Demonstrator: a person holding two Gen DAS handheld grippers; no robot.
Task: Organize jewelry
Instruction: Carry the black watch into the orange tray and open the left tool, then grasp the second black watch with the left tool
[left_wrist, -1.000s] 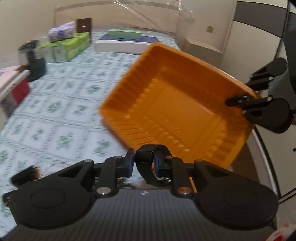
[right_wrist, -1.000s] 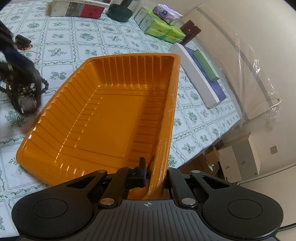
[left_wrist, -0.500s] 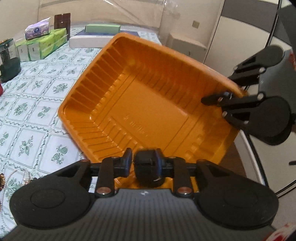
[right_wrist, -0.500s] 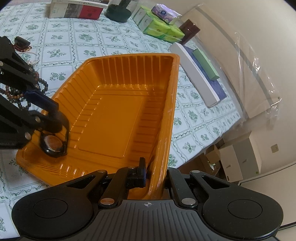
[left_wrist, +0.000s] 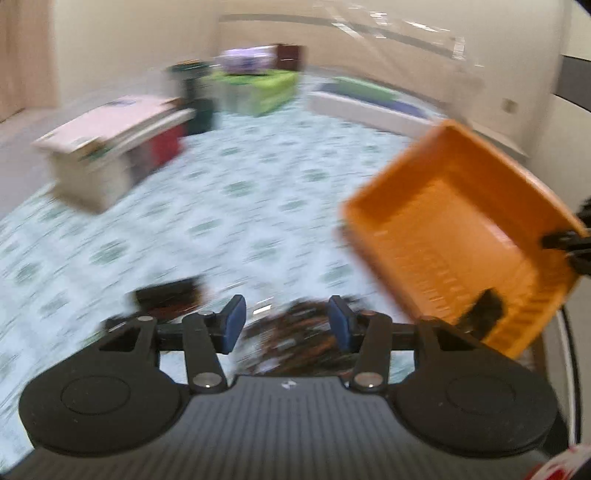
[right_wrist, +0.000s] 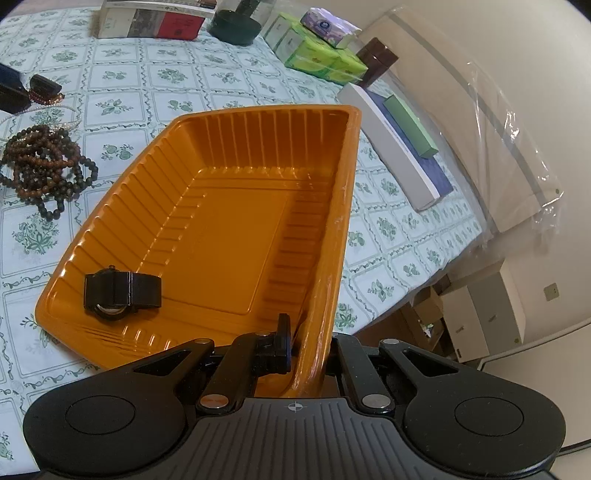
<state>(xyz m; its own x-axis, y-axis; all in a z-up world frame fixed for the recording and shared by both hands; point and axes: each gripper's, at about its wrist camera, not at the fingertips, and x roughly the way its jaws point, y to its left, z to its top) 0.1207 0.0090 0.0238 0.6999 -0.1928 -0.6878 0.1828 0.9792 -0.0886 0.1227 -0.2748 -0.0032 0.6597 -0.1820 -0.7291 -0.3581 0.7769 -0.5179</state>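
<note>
1. The right gripper is sitting at the bottom centre of the right wrist view, its two fingers pressed together on the near right wall of the orange tray, one finger inside the wall and one outside.
2. The tray is filling the middle of that view, its far end reaching toward the upper centre, over the patterned tablecloth.
3. A black watch is lying inside the tray at the lower left corner of its floor, strap curled and case back facing up, touching nothing but the tray.
4. A heap of dark wooden beads is resting on the cloth at the left edge of the frame, beside the tray but apart from it.
5. Farther up the left edge, a small dark box is sitting on a red strand, near a thin pale chain.
6. The left gripper is showing at the bottom centre of the badly blurred left wrist view, its blue-padded fingers spread wide apart and holding nothing.
7. Between and beyond those fingers the beads are appearing as a brown smear; whether the pads are touching them cannot be told.
8. The tray is showing tilted at the right of this view, with the watch as a dark blot in its lower corner.
9. The right gripper's tips are gripping the tray's rim at the far right edge.
</note>
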